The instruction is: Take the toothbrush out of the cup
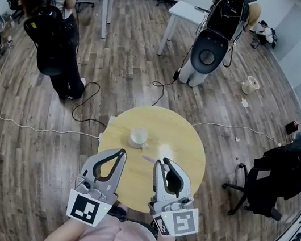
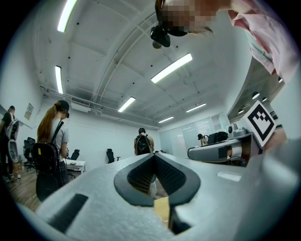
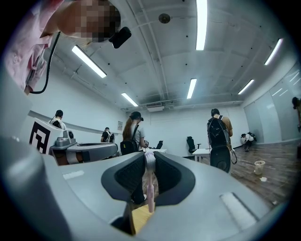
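Observation:
A white cup [image 1: 137, 137] stands upright on the round wooden table [image 1: 190, 138], left of its middle. My right gripper [image 1: 162, 161] is shut on the toothbrush [image 1: 148, 159], just this side of the cup and to its right, outside the cup. In the right gripper view the toothbrush [image 3: 150, 188] stands upright between the jaws of the right gripper [image 3: 149, 155], white head up and pink handle hanging down. My left gripper [image 1: 121, 152] hovers beside it near the cup. In the left gripper view the tips of the left gripper [image 2: 154, 156] meet with nothing held.
A person with a black backpack [image 1: 54, 31] stands at the far left. A black-and-white seat-like stand [image 1: 212, 44] and white desks [image 1: 184, 13] are beyond the table. A black office chair [image 1: 280, 171] is at the right. Cables [image 1: 82, 114] trail over the wooden floor.

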Tool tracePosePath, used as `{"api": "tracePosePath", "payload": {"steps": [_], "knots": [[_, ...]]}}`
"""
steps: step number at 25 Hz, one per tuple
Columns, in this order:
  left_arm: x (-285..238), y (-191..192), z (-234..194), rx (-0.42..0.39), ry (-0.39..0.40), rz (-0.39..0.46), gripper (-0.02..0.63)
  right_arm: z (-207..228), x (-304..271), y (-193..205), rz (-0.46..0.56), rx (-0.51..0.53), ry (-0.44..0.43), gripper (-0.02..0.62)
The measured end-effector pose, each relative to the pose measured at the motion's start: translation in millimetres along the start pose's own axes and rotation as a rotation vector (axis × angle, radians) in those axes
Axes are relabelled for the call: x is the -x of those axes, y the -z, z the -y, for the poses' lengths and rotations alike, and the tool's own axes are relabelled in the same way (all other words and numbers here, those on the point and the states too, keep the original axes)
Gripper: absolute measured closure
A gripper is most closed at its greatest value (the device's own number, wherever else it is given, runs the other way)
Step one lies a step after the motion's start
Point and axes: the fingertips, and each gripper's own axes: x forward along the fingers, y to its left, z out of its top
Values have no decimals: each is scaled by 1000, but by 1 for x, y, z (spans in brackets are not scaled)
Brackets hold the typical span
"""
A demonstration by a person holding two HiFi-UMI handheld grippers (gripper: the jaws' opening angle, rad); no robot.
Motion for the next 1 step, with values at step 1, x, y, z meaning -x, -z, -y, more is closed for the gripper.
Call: {"api": "tracePosePath", "payload": {"steps": [1], "knots": [[0,1,1,1,0,0,609,0,0,1,2,0,-1,529]]}}
